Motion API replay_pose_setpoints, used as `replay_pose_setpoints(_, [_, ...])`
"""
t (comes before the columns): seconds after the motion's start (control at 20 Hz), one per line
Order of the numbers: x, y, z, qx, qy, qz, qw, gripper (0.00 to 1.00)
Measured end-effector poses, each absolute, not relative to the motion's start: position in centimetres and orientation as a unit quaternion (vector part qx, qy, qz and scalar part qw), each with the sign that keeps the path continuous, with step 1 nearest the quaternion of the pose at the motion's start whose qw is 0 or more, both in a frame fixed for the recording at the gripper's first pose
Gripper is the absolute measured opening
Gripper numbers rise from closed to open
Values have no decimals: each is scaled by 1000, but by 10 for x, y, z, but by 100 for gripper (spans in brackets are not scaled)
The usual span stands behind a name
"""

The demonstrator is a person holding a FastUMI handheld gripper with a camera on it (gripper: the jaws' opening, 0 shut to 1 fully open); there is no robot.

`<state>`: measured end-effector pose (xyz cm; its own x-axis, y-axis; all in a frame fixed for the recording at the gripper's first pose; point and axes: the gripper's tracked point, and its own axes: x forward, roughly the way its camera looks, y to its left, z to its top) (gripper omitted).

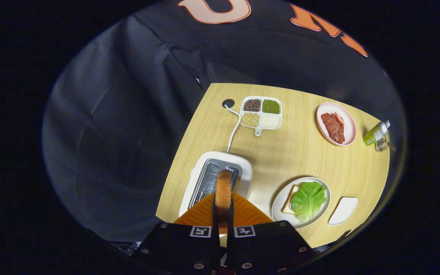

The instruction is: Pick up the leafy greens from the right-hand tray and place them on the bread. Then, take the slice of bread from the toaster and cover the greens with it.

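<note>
Wooden surface (281, 152) viewed from above, with the tongs (224, 214) raised over it. At the near-left edge stands the white toaster (243, 164), its slot open and its cord running back to a grommet hole. Just right of it lies the white plate (279, 202), bearing a bread slice (289, 198) largely covered by the lettuce leaf (308, 200); the greens step therefore appears complete. Beside the plate, further right, sits a small white tray (343, 211). Beyond these are a four-compartment dish (271, 122) of beans and grains, a pink plate (348, 131) of sliced meat, and a small bottle (376, 133) at the far right edge.

The tongs are clenched on the toast slice (224, 191), which stands on edge between the two orange fingers (201, 212), its browned crust pointing forward over the toaster slot. It seems already free of the slot, though its height above the toaster cannot be judged.

Step in hand, as judged: carrying the toast to the plate. The lettuce lies ahead and well to the right of the tongs, across a bare stretch of surface. To do this well, keep the grip firm during the sideways carry, turn the slice from edge-on to flat before lowering, centre it over the leaf and the bread beneath, and release only once it rests there, so that the leaf is not dragged off.
</note>
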<state>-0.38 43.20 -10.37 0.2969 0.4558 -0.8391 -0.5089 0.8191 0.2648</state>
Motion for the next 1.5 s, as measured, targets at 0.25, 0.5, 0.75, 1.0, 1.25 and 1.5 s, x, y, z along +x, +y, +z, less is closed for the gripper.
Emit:
replay_pose_setpoints(0.25, [1, 390, -75, -7, 479, 302, 824, 7])
replay_pose_setpoints(0.5, [8, 335, -72, 19, 459, 290, 839, 7])
replay_pose_setpoints(0.75, [17, 291, -92, 60, 453, 279, 845, 7])
replay_pose_setpoints(1.0, [22, 279, -142, 119, 470, 267, 833, 7])
replay_pose_setpoints(1.25, [36, 263, -194, 167, 483, 261, 819, 7])
replay_pose_setpoints(1.5, [50, 248, -242, 235, 490, 265, 797, 7])
